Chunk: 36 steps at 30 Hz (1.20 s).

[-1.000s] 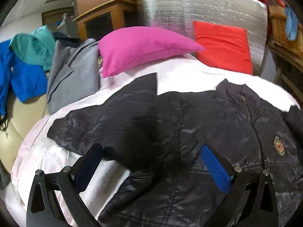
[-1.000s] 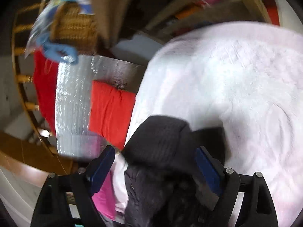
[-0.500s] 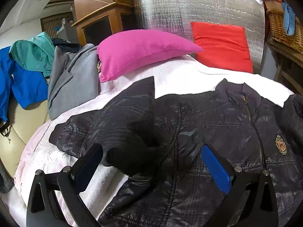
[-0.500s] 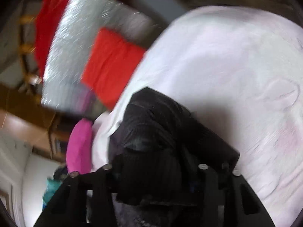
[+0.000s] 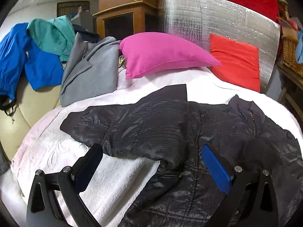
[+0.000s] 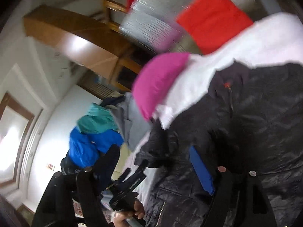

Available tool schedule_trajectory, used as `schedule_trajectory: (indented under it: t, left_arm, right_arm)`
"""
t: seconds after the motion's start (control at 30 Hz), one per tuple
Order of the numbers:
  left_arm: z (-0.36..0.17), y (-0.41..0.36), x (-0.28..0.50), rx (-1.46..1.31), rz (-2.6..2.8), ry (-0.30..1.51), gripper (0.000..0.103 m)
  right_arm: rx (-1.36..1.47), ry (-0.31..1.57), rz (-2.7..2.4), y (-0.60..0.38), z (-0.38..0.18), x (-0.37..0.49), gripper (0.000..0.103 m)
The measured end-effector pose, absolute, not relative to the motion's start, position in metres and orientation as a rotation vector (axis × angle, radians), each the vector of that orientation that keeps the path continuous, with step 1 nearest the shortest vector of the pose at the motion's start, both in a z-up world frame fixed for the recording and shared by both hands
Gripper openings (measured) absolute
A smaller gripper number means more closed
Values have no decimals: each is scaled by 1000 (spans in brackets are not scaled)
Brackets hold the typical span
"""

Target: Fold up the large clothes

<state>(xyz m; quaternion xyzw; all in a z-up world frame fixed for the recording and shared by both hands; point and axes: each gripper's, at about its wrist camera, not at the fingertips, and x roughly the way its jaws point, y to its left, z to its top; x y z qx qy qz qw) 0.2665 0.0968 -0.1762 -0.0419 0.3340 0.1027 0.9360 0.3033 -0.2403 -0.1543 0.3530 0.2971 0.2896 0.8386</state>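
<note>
Left fingers (image 5: 151, 168) spread wide over black jacket (image 5: 217, 132), gripping nothing, right fingers (image 6: 157, 170) opening, empty

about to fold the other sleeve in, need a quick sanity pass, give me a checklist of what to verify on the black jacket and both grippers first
1. Black jacket lies flat on the white bedspread: ok.
2. Folded sleeve rests across the jacket body: ok.
3. Left gripper open, nothing pinched: ok.
4. Right gripper let go of the fabric: ok, jaws are opening and no cloth is pinched.
5. Pink pillow clear of the jacket: ok.
6. Far sleeve cuff position: cannot tell, it is cut off at the frame edge.
</note>
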Motion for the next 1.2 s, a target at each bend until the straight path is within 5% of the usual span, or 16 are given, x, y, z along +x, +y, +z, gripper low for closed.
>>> schedule_trajectory:
  t: [0.3, 0.6, 0.63, 0.73, 0.77, 0.83, 0.9, 0.97, 1.2]
  left_arm:
    - [-169, 23, 244, -101, -298, 719, 103]
    - [-190, -91, 222, 33, -480, 806, 103]
    - [-194, -102, 223, 77, -450, 807, 103]
    - [-211, -122, 230, 210, -321, 807, 103]
    - [-215, -120, 234, 211, -293, 808, 102]
    - [-220, -110, 243, 178, -278, 825, 87]
    - [-217, -96, 248, 143, -269, 835, 53]
    - [-208, -76, 256, 91, -289, 821, 34]
    - [-180, 4, 286, 65, -82, 741, 29]
  right_arm:
    - [736, 532, -41, -373, -221, 259, 83]
    - [871, 679, -74, -419, -276, 299, 82]
    - [859, 708, -73, -414, -281, 306, 77]
    - [752, 768, -98, -403, -287, 310, 37]
    - [716, 788, -122, -399, -288, 313, 35]
    - [722, 801, -118, -401, -291, 313, 30]
    - [730, 769, -123, -405, -286, 305, 24]
    - [711, 734, -130, -405, -280, 298, 20]
    - [663, 710, -183, -398, -269, 289, 16]
